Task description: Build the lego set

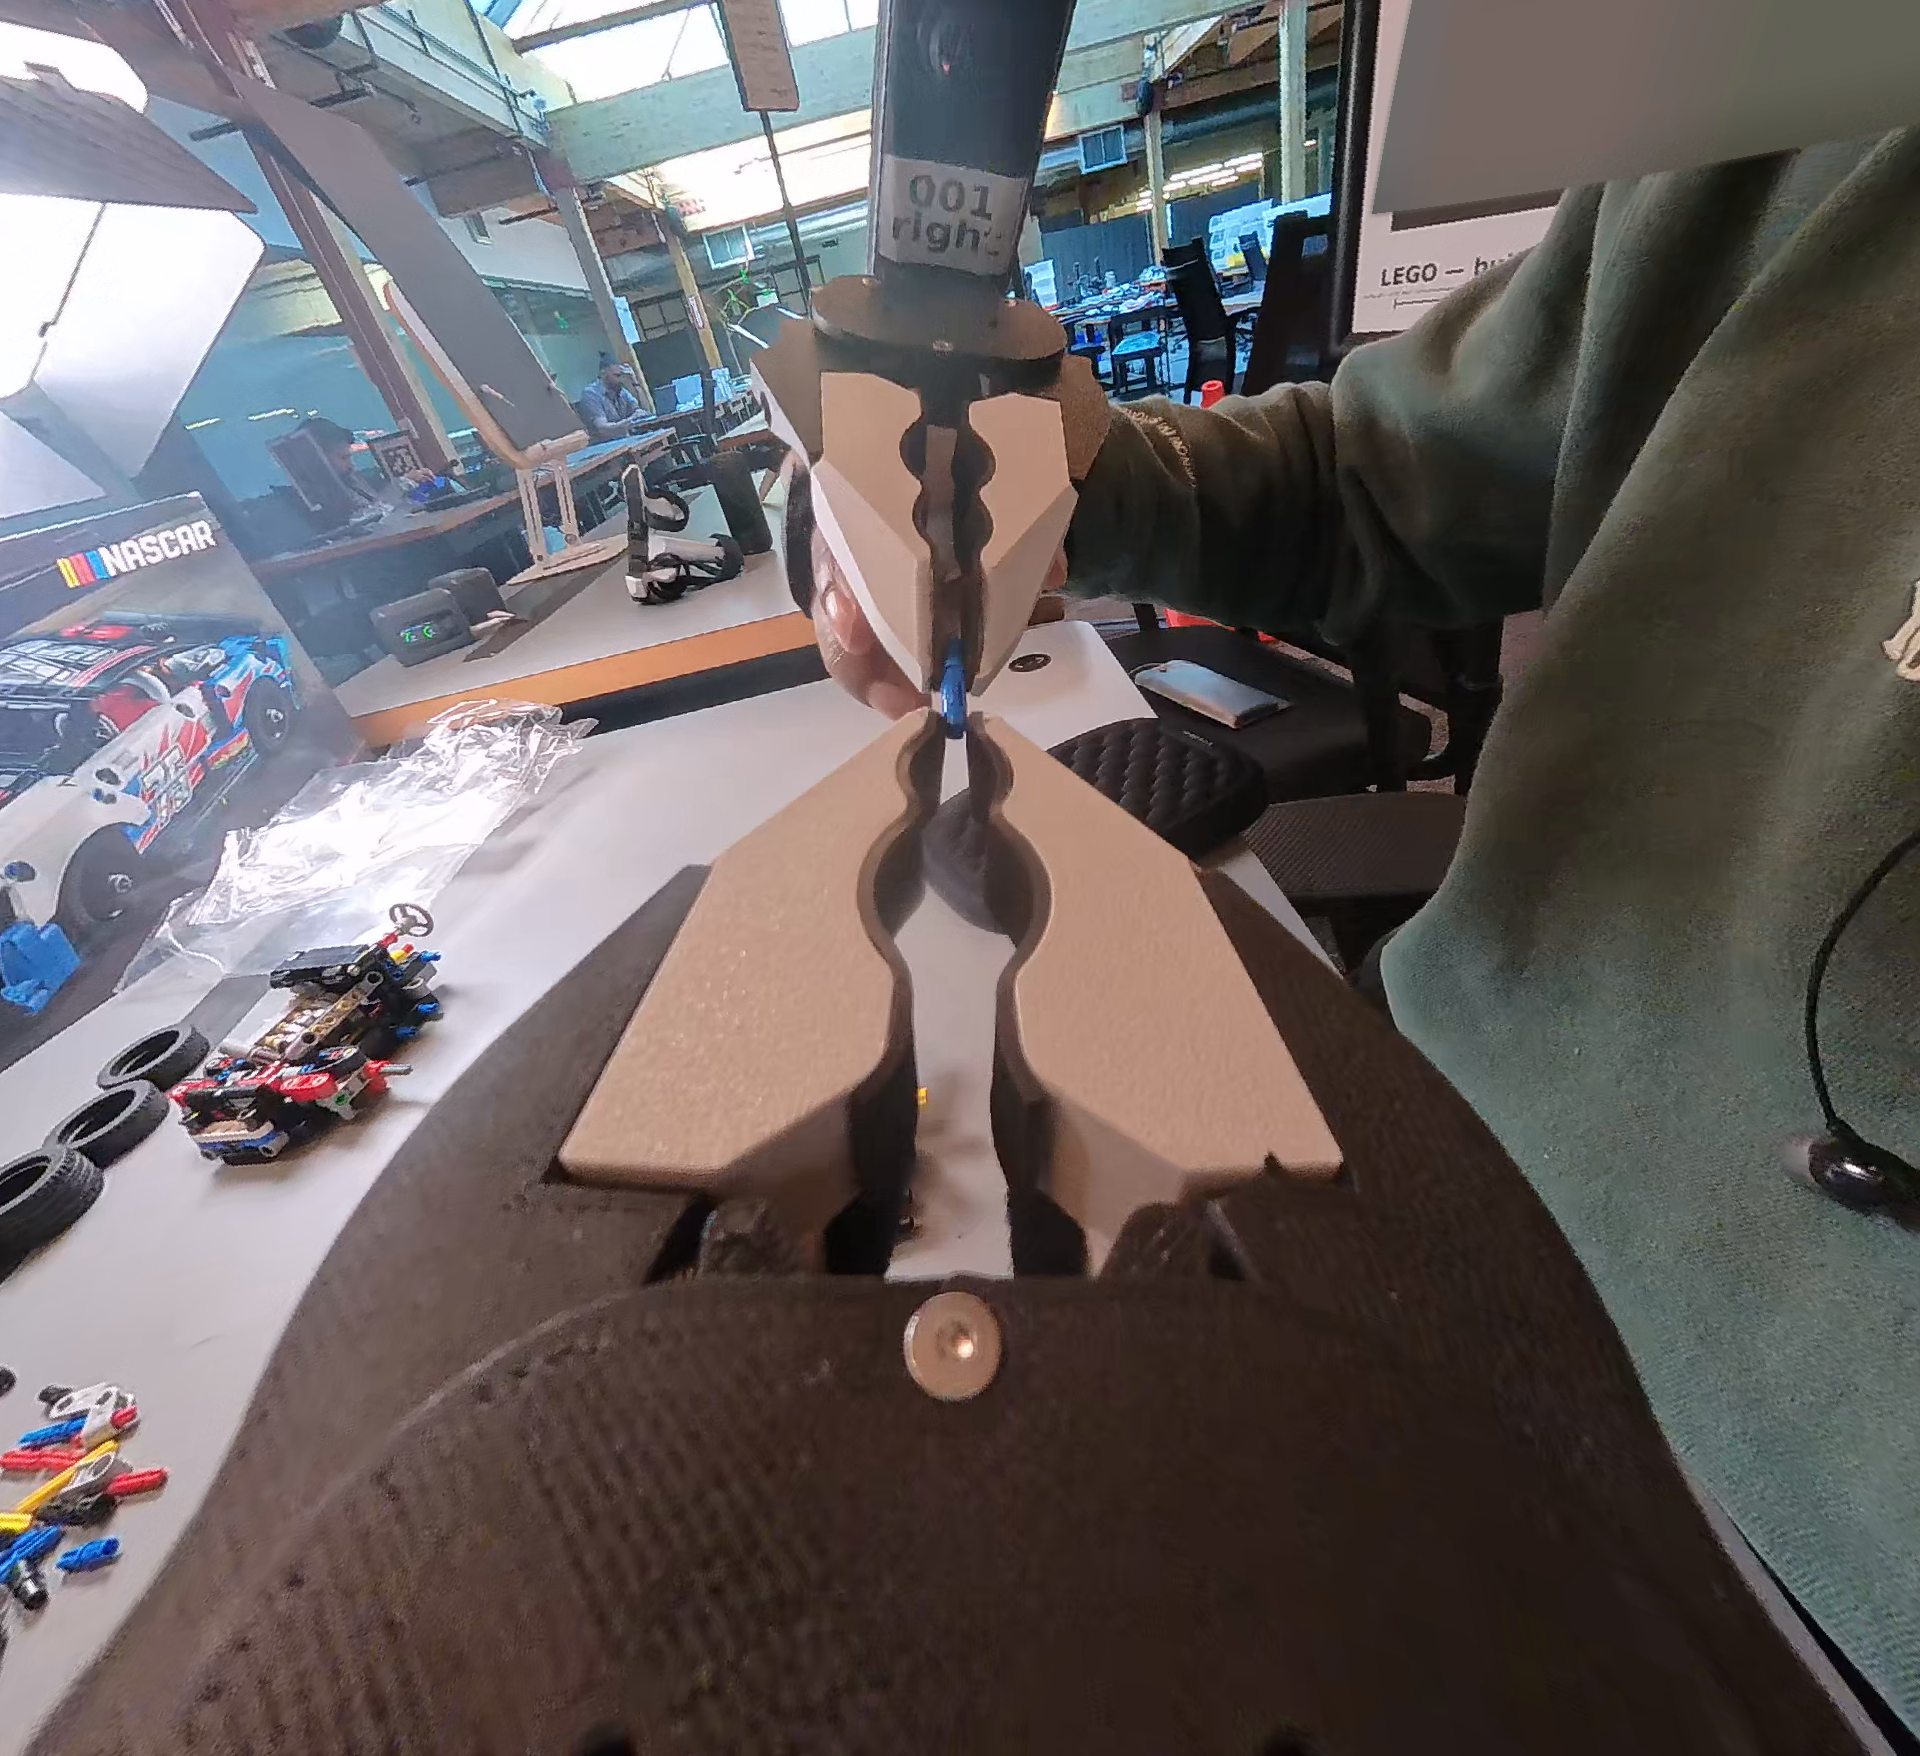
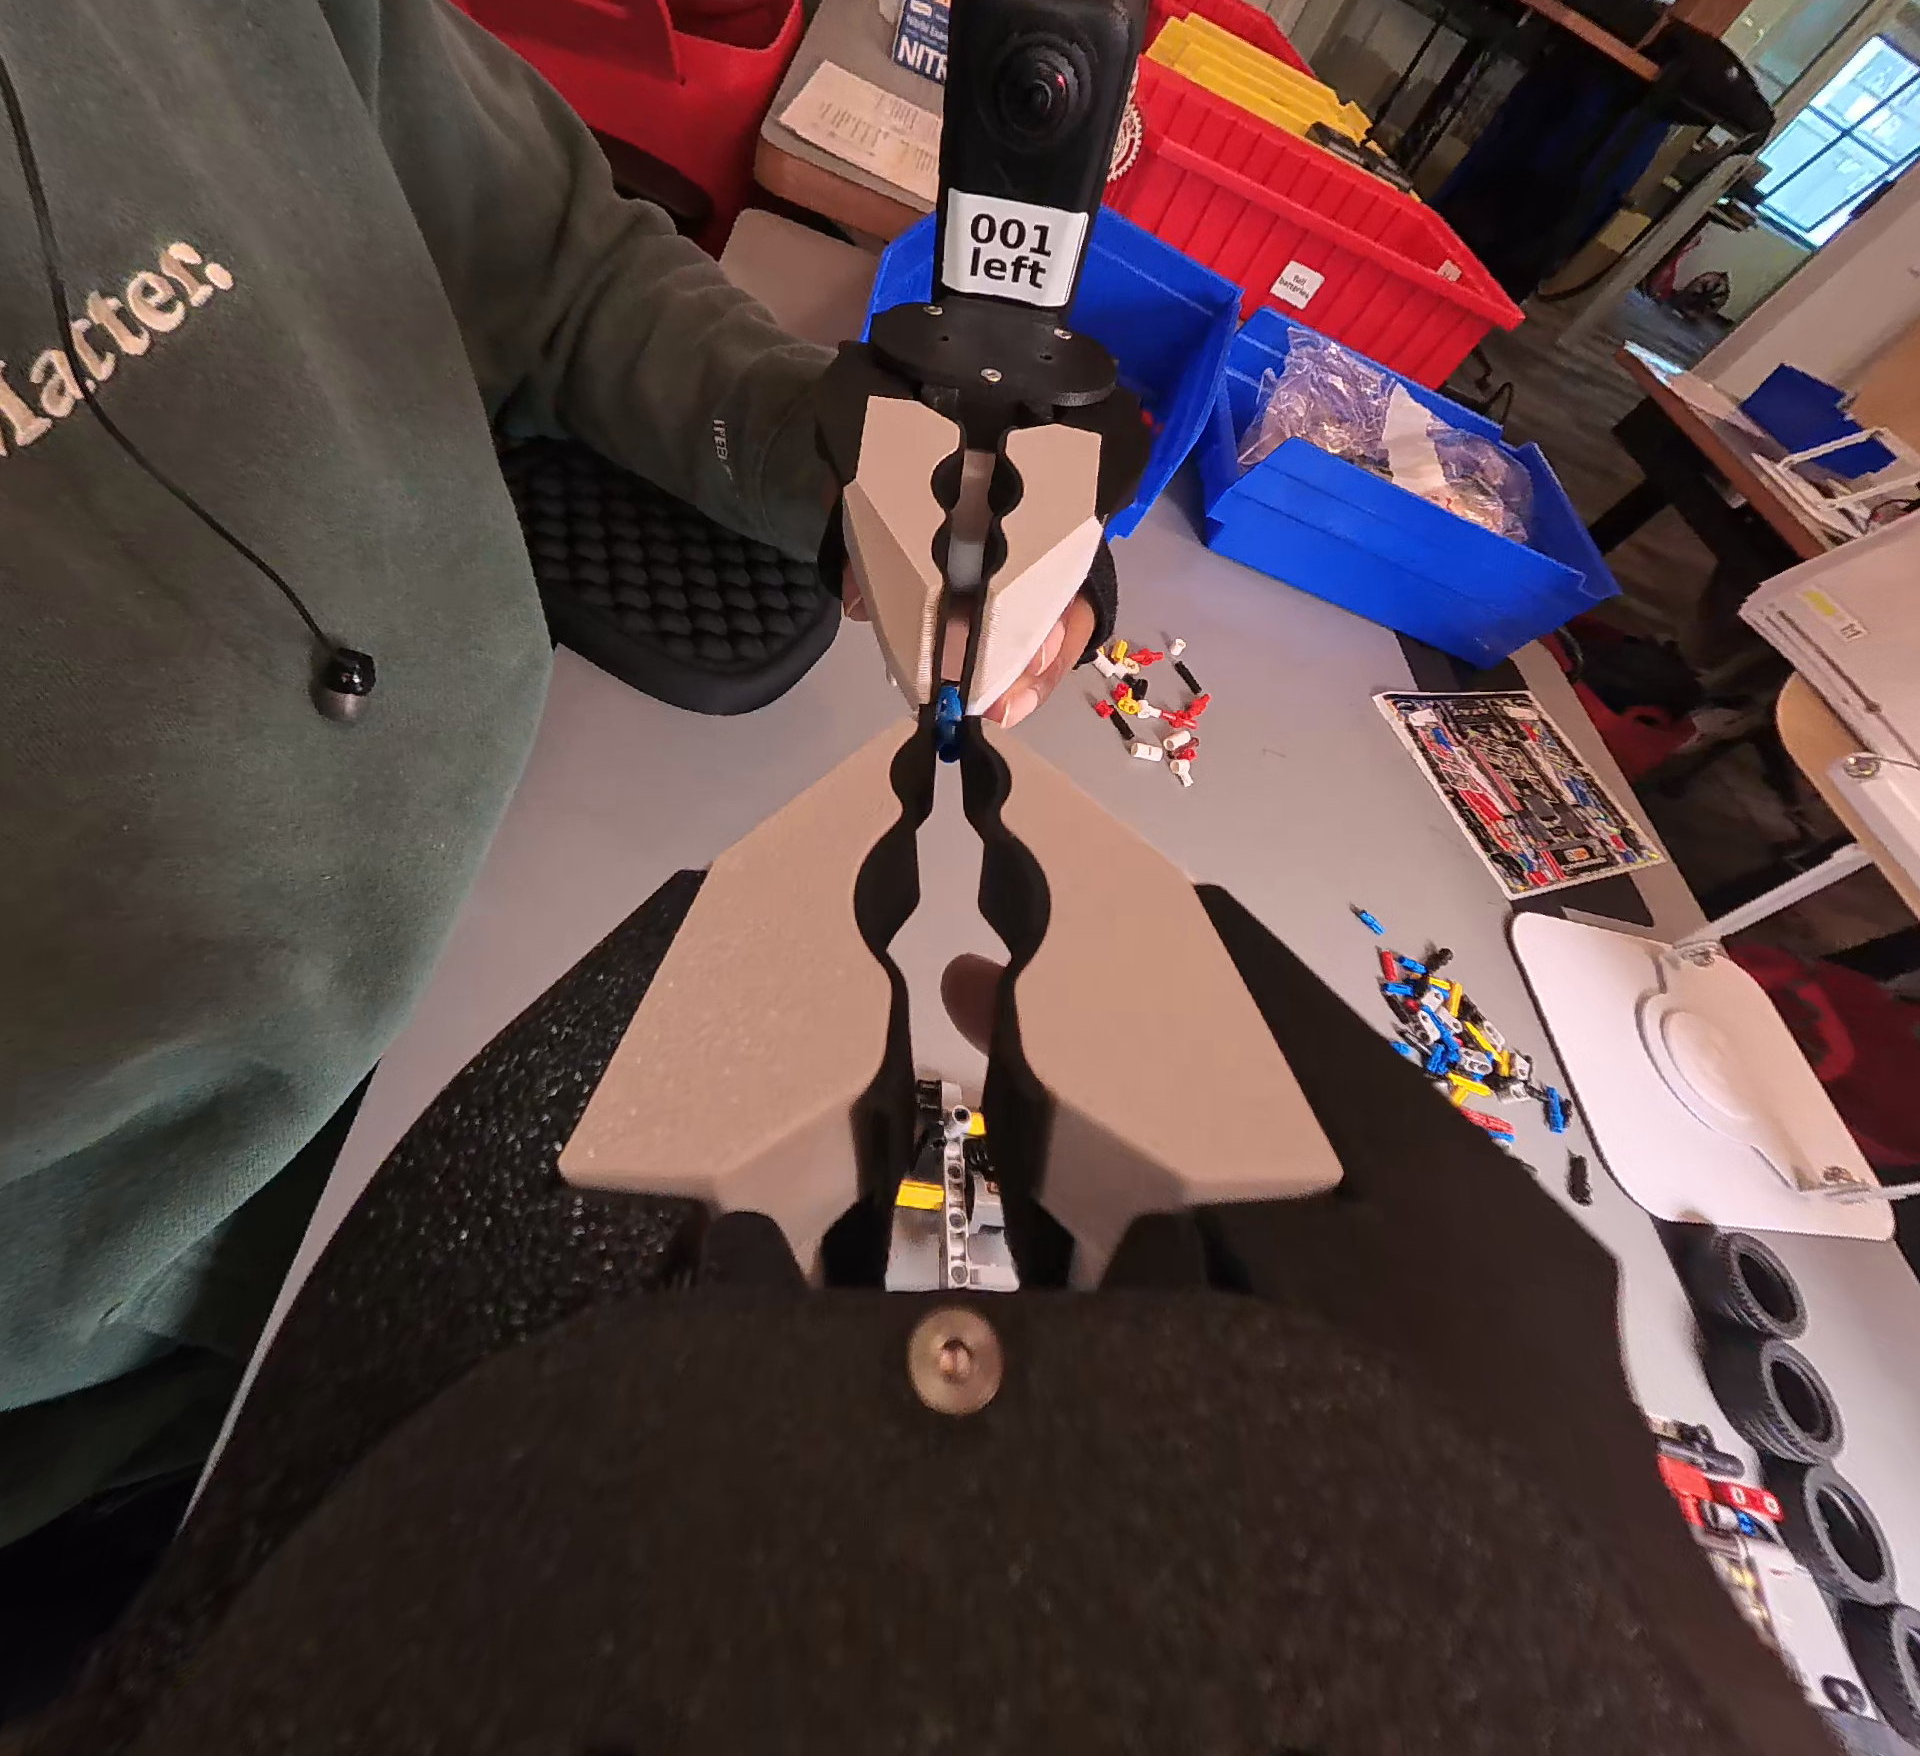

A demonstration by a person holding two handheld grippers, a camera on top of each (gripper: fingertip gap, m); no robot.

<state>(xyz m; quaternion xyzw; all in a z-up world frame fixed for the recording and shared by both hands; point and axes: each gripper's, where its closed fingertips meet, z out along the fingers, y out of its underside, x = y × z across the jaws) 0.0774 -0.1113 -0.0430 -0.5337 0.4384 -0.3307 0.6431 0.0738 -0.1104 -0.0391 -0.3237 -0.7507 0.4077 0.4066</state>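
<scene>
At left edge of left wrist view: tyres (image 1: pixel 114 1098), half-built car (image 1: pixel 312 1046), loose pins (image 1: pixel 62 1498) on grey table (image 1: pixel 260 1311); bare table between. Centre frame: my left gripper (image 1: pixel 948 738) and right gripper (image 1: pixel 951 657) meet tip to tip, raised above table, both nipping one blue pin (image 1: pixel 952 693). Right of frame: my green sleeve (image 1: pixel 1299 480) close. Right wrist view: blue bins (image 2: pixel 1392 501), sticker sheet (image 2: pixel 1517 792) to right.

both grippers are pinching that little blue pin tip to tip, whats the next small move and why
Probably open one set of jaws to finish the handover. The blue pin is pinched between the left gripper and the right gripper, held in the air over the table. With both ends clamped, it can't go to the partly built car.
</scene>
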